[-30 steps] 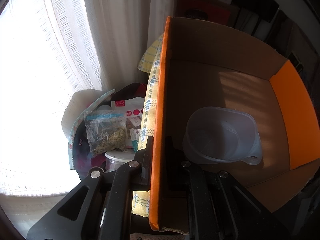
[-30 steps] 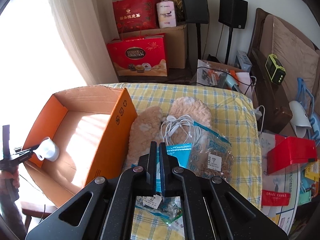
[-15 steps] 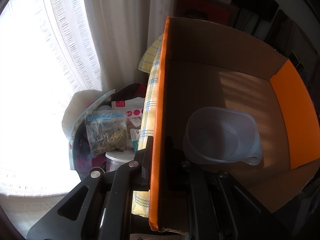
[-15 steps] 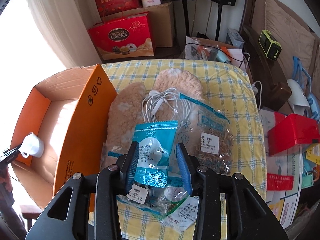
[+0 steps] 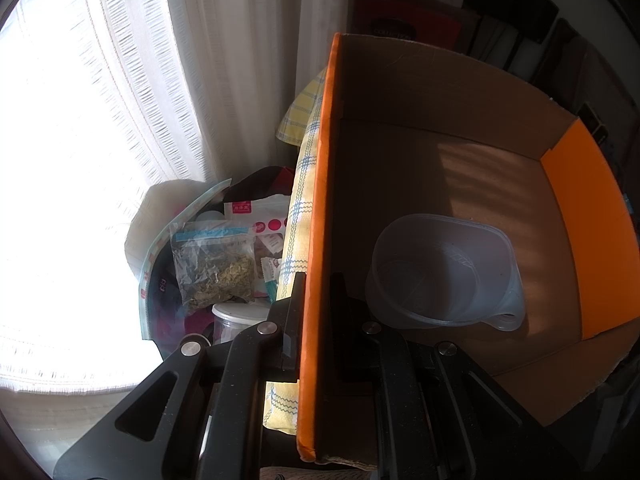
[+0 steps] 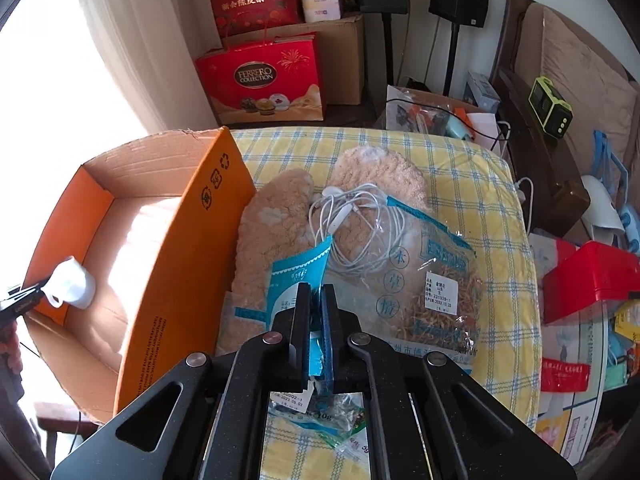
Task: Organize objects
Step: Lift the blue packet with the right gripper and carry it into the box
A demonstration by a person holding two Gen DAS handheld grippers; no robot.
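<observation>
An orange cardboard box [image 5: 320, 200] stands at the left of a table under a yellow checked cloth [image 6: 460, 160]. My left gripper [image 5: 316, 300] is shut on the box's side wall, one finger inside and one outside. A clear plastic cup [image 5: 444, 272] sits inside the box; from the right wrist it looks white [image 6: 74, 284]. My right gripper [image 6: 316, 294] points down at the cloth, its jaws closing with the pads pressed on a blue-and-white packet [image 6: 292, 280]. The packet's lower end is hidden between the fingers.
Beside the box [image 6: 180, 248] lie two fuzzy beige slippers [image 6: 276, 216], tangled white earphones [image 6: 352, 220] and a clear bag of dried herbs [image 6: 440, 300]. Small clear packets [image 6: 320, 412] lie under my right gripper. Red gift boxes [image 6: 260, 80] stand behind; bags [image 5: 216, 268] sit by the curtain.
My right gripper sank toward the cloth, opened around the blue packet half a second ago, and has now shut on it. The left gripper and box have not moved.
</observation>
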